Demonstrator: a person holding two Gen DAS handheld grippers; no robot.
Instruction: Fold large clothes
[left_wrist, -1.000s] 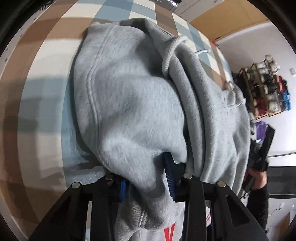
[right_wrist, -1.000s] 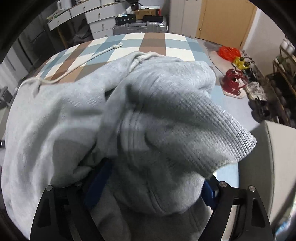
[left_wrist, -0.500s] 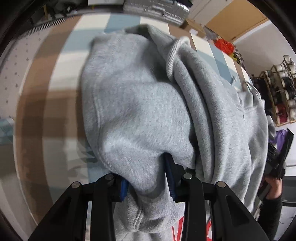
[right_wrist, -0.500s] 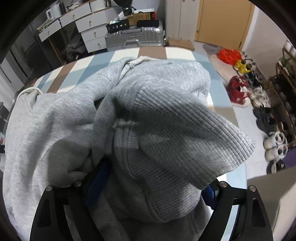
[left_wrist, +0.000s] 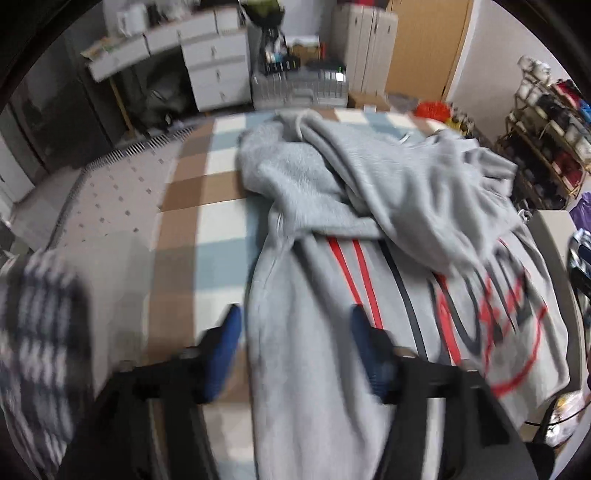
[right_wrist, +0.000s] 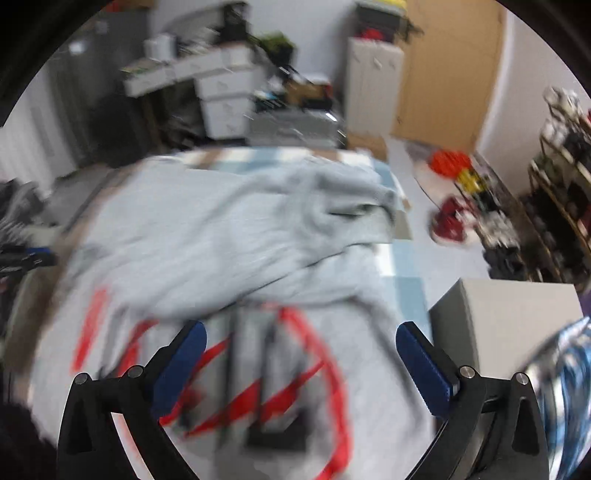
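Grey fleece, printed with red and dark stripes and lettering, covers most of the checked surface: the hoodie (left_wrist: 369, 229) lies spread on the blue, brown and white checked cloth (left_wrist: 184, 206), which may cover a bed or a desk, I cannot tell which. Its printed body runs from the near edge away toward the drawers, and its far part is doubled back toward the near side in a loose, rumpled heap over the top of the print. The left tool (left_wrist: 295, 332) hangs above the near left part of the garment with its jaws opening and nothing between the blue pads; the hoodie's left side edge runs lengthwise just inside the left pad. The right tool (right_wrist: 301, 354) hovers over the print, jaws opening to their widest, also empty, with the red lettering seen in the gap below. Both views are blurred, so finer creases cannot be read. The garment's long axis points straight ahead from both tools, and the folded-over layer lies beyond them, farther up the cloth. By my judgement, the next grasp turns on which edge is taken. The left tool sits nearer the left side seam, the right tool nearer the middle and right flank, so a lengthwise fold would suit each hand on its own side.
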